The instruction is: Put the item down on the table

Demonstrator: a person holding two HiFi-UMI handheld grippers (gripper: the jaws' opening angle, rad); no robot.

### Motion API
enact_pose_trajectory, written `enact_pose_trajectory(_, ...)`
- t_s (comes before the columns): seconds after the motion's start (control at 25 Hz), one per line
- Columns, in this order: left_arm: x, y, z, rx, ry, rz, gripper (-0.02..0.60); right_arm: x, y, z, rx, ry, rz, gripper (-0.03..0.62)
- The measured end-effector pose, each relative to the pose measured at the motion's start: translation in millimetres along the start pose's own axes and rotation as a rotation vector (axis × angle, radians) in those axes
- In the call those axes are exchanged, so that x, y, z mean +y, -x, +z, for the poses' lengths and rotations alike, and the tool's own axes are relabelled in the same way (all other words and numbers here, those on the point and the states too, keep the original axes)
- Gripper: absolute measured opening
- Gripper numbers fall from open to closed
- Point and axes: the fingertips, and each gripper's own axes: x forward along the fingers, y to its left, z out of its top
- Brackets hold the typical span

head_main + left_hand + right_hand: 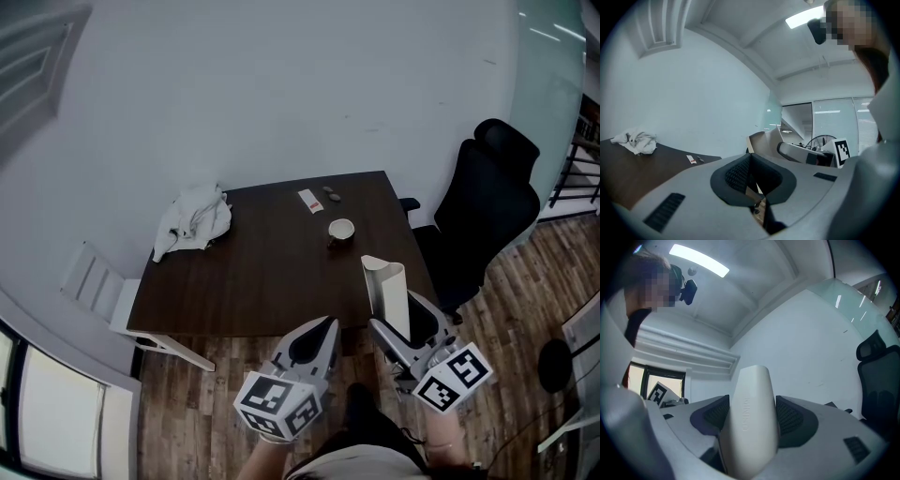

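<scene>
My right gripper (405, 324) is shut on a tall white plastic item (386, 286), held upright over the near right edge of the dark wooden table (272, 277). In the right gripper view the white item (750, 394) fills the space between both pads and points up at the wall. My left gripper (317, 339) hovers just off the table's near edge with its jaws together and nothing in them. From the left gripper view, the closed jaws (752, 180) frame the white item (764, 139) and the right gripper (801, 152) beyond.
On the table lie a crumpled white cloth (194, 220) at the back left, a small cup (341, 229), a paper slip (307, 201) and small dark bits (332, 195). A black office chair (487, 206) stands at the right, a white chair (94, 281) at the left.
</scene>
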Motion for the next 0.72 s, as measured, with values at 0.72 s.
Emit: enact_pose_trajectory(0.72, 64.6, -110.8, 5.0, 0.011, 0.015, 0.023, 0.018, -107.7, -88.8, -51.6, 0.178, 0.004, 0.069, 0.314)
